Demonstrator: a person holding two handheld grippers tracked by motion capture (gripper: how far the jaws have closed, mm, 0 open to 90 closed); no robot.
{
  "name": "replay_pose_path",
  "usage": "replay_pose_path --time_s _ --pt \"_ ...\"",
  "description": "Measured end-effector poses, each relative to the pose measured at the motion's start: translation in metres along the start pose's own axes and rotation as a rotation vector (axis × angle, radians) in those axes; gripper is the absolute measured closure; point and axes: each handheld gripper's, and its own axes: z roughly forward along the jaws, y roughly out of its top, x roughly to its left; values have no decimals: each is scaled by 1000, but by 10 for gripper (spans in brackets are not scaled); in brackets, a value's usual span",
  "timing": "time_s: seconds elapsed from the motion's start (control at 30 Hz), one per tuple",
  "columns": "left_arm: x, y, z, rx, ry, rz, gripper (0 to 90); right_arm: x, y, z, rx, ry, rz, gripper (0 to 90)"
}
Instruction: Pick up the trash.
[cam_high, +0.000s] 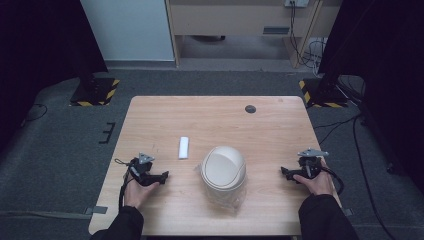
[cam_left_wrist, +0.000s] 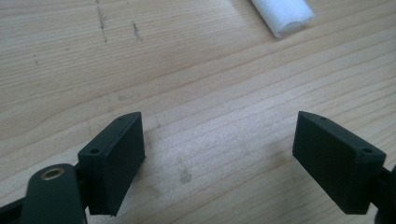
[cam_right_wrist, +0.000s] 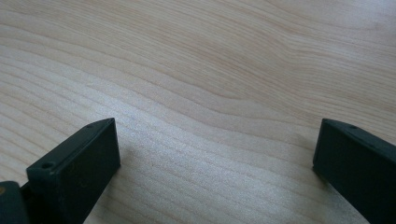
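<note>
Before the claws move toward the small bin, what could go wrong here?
1. The domed bin stands on loose clear plastic; it may slide or tip if pushed from one side.
2. The left claw and right claw are open and empty; a rounded lid may slip between them.
3. The white roll could get knocked away.

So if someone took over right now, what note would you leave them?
Left gripper: open, holding nothing, low over the table at its near left.
Right gripper: open, holding nothing, at the near right.
Bin: a small cream bin with a swing lid, standing between the grippers on some clear plastic, touched by neither.
White roll: lying flat, left of the bin and beyond the left gripper.
Done: nothing that shows.
Left: all of it; the roll is likely the first pick.
</note>
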Motion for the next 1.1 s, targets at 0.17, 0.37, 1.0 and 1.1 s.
replay_pose_path --time_s 0.17,0.37,1.0,1.1 --pt "-5 6 -8 -66 -21 -25 183 0 0 0 0 0 0 7" --pt "-15 12 -16 -132 -52 -42 196 0 0 0 -1 1 -1 7" --pt "-27 23 -44 -358 -144 -88 219 1 0 0 0 3 0 7" --pt "-32 27 -51 -397 -165 -88 224 1 0 0 0 2 0 7"
